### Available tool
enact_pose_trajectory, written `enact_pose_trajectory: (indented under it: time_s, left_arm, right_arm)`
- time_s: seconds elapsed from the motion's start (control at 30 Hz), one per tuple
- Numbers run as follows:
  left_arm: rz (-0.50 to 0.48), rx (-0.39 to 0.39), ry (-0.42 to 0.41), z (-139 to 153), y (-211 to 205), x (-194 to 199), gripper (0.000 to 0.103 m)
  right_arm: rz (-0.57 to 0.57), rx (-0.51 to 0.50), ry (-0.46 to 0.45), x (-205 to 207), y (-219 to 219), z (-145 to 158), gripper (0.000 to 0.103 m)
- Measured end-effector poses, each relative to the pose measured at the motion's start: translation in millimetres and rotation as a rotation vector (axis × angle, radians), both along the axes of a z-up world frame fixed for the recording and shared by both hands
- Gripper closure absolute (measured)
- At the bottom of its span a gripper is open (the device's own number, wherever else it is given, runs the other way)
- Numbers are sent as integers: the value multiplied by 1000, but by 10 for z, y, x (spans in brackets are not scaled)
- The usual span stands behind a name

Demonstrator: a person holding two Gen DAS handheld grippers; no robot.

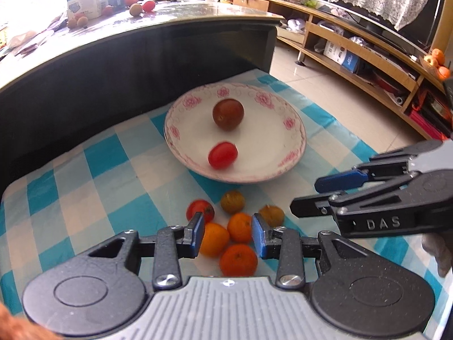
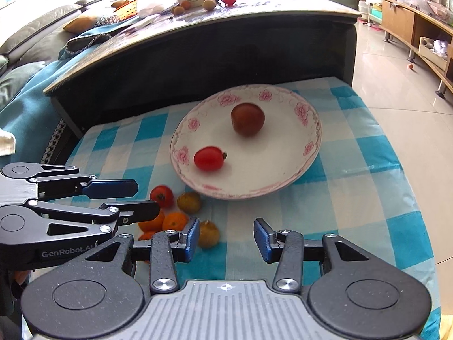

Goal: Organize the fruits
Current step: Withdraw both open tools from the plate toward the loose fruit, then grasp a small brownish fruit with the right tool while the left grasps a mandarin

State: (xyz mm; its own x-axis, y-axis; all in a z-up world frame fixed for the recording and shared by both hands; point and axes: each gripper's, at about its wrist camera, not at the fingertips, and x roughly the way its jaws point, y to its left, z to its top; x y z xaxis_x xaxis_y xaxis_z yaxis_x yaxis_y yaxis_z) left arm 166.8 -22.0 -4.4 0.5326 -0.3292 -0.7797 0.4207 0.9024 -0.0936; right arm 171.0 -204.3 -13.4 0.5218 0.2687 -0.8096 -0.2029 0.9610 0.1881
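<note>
Left wrist view: left hand-held gripper [image 1: 228, 233], jaws apart & empty, is held over small orange mandarins [image 1: 240, 226] on checked cloth; two tomatoes sit in white floral plate [image 1: 294, 153].

Right wrist view: right hand-held gripper [image 2: 225, 239] is seen spread, empty, near the plate. Likely next: jaws closed on a mandarin.

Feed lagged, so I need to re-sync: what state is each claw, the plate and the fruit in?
Left claw: open, empty, above the fruit pile.
Right claw: open, empty.
Plate: upright, holding two fruits.
Red tomato: on plate.
Dark fruit: on plate.
Oranges: loose on cloth.
</note>
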Motion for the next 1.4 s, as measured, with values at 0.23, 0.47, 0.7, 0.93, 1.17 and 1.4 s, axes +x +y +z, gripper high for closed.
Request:
enact_pose_trajectory:
  time_s: [0.23,0.47,0.7,0.93,1.17,1.4]
  left_arm:
    - [-40,23,45,-129,59,-189,58]
    - [-31,20,59,-180,89,-166,56]
    - [-41,22,74,-238,51,-164,55]
    - [-42,22,83,-310,22,-151,55]
    - [-36,19,81,-340,13,-150,55]
    - [-26,23,74,-371,-17,-142,55]
  right_arm:
    - [60,-9,40,-20,88,-86,63]
    - [97,-26,72,3,211,-204,63]
    - [116,-35,74,51,256,-272,63]
    - [132,-51,56,89,305,-300,60]
    - [143,-61,33,96,340,-311,66]
    - [160,-71,25,105,389,-315,66]
